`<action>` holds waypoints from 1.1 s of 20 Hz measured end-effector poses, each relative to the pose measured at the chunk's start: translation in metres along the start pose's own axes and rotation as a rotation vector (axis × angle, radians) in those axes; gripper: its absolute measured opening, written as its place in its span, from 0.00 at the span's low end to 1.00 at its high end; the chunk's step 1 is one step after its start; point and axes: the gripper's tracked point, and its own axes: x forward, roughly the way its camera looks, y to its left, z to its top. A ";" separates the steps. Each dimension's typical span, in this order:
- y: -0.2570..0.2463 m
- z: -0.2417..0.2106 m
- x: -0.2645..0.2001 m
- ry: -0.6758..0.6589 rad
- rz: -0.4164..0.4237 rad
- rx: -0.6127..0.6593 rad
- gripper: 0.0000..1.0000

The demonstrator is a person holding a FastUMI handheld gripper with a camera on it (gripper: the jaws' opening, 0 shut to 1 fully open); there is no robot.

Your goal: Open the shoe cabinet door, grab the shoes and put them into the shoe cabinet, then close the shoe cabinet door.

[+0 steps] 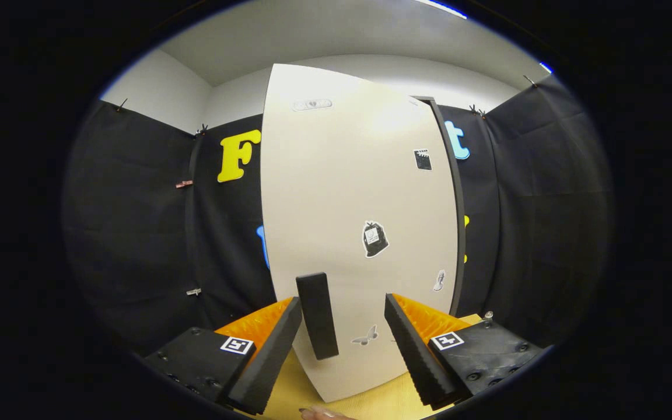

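Shoe cabinet door (359, 192): tall, flat, stiff white panel, smooth and probably slick, dotted with small stickers; stands upright on the yellow worktop (371, 402), just ahead of the fingers. Black block handle (317, 315): rigid, rectangular, the place to take hold. Tool (342, 344): fingers spread, handle between them, seemingly untouched.

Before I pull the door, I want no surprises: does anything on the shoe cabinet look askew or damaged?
Nothing stands out. The cabinet door looks intact, with its handle sitting between the open gripper's fingers, nearer the left one. The handle's tilt and the door's bowed edges look like lens distortion. The small stickers lie flat.
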 end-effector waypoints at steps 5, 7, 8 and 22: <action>0.003 -0.002 0.009 0.011 -0.008 -0.012 0.95; 0.002 -0.002 0.010 0.004 -0.016 -0.019 0.95; 0.001 0.000 0.009 0.000 -0.020 -0.021 0.94; -0.006 -0.003 0.016 0.009 -0.055 -0.054 0.97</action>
